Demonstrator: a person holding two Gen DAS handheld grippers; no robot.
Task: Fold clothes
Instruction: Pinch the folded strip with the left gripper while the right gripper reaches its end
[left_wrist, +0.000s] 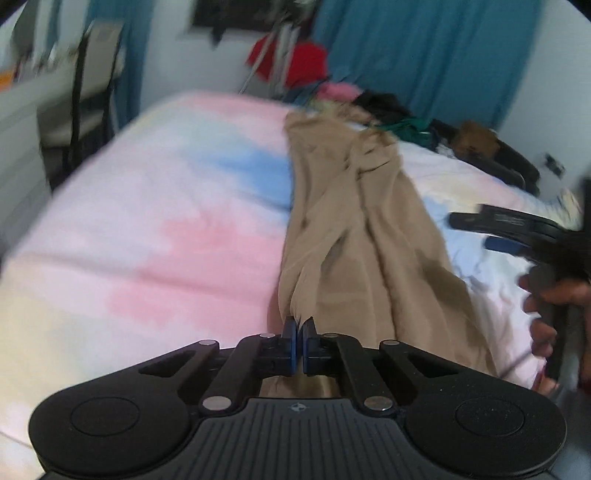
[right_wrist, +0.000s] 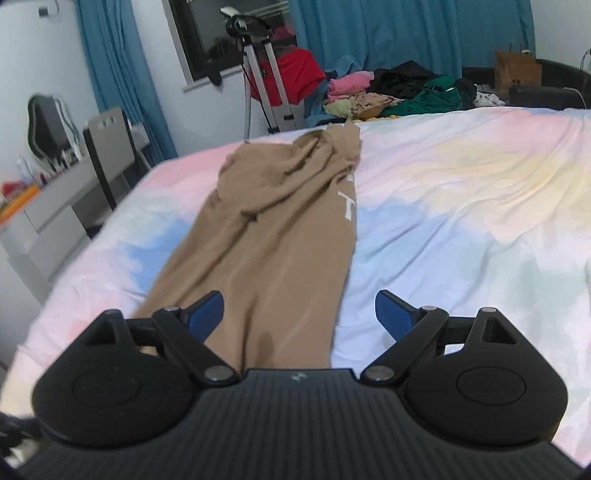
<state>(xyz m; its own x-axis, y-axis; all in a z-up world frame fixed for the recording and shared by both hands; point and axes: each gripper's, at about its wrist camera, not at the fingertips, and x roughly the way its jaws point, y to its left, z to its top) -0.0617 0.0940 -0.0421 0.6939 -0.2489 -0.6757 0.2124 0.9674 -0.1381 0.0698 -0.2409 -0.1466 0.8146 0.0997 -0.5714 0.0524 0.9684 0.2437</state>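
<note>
A tan garment (left_wrist: 347, 221) lies stretched lengthwise on the pastel bedspread (left_wrist: 166, 221); in the right wrist view the tan garment (right_wrist: 266, 236) shows white lettering along its right edge. My left gripper (left_wrist: 299, 325) is shut on the near edge of the garment, which bunches up between the blue pads. My right gripper (right_wrist: 299, 314) is open and empty, with its left finger over the near end of the cloth and its right finger over the bedspread (right_wrist: 461, 206). It also shows at the right of the left wrist view (left_wrist: 476, 232), held by a hand.
A pile of other clothes (right_wrist: 399, 92) lies at the far end of the bed. A tripod (right_wrist: 262, 77) with a red cloth stands behind it. A desk and chair (right_wrist: 103, 155) stand to the left. A paper bag (right_wrist: 517, 72) sits far right.
</note>
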